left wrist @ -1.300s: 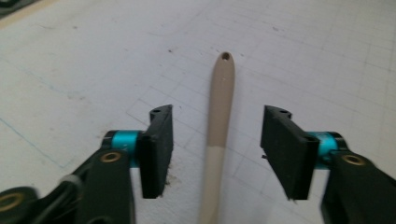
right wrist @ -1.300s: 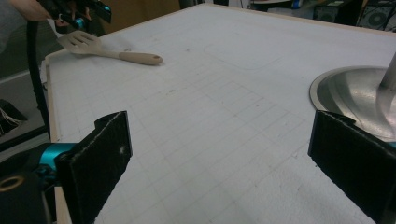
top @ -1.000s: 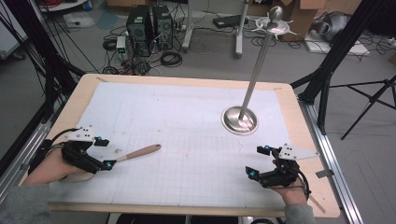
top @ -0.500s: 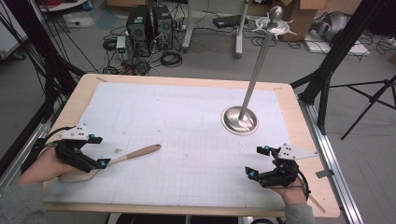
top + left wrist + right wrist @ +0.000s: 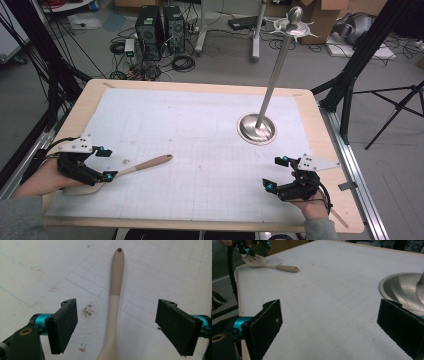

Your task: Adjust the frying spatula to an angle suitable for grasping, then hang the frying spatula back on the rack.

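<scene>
Lying flat near the front left corner of the surface (image 5: 310, 107): one beige spatula (image 5: 131, 170), handle aimed toward the steel stand base (image 5: 256, 128), well apart. Left tool (image 5: 106, 163) low over the spatula, jaws apart and just closing slightly, handle between them untouched. Right tool (image 5: 277, 172) at front right, jaws wide, empty; no legible writing.

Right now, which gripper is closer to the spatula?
The left. The left gripper sits right over the spatula, its open jaws either side of the handle without touching. The right gripper rests far across the mat, near the metal stand.
</scene>
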The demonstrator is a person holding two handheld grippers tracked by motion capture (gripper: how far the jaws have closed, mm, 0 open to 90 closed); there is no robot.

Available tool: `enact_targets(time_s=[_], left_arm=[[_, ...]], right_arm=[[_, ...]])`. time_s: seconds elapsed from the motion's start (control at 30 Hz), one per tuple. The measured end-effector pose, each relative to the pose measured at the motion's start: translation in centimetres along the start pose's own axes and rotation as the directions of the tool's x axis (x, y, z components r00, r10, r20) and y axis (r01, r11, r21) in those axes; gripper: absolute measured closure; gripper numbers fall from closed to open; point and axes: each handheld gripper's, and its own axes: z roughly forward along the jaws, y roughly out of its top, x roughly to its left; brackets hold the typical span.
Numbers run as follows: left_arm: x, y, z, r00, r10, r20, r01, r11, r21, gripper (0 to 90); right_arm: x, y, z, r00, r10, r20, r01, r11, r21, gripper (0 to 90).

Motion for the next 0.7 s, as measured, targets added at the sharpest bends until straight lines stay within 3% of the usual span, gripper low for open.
enact_targets(time_s=[0.17,0.43,0.7], left_arm=[[0.1,-0.2,0.0,0.9992,0.013,0.038,-0.014,0.9999,0.005,22.5],[0.1,0.0,1.1,0.9989,0.024,0.041,-0.026,0.9973,0.069,25.7],[0.2,-0.3,1.4,0.9993,0.02,0.032,-0.023,0.995,0.097,32.9]], right_arm=[[0.0,0.0,0.2,1.0,-0.007,-0.002,0.007,1.0,0.008,5.2],[0.1,-0.1,-0.1,1.0,-0.004,0.002,0.004,1.0,0.011,5.2],[0.1,-0.1,-0.1,1.0,-0.006,-0.001,0.006,1.0,0.009,5.5]])
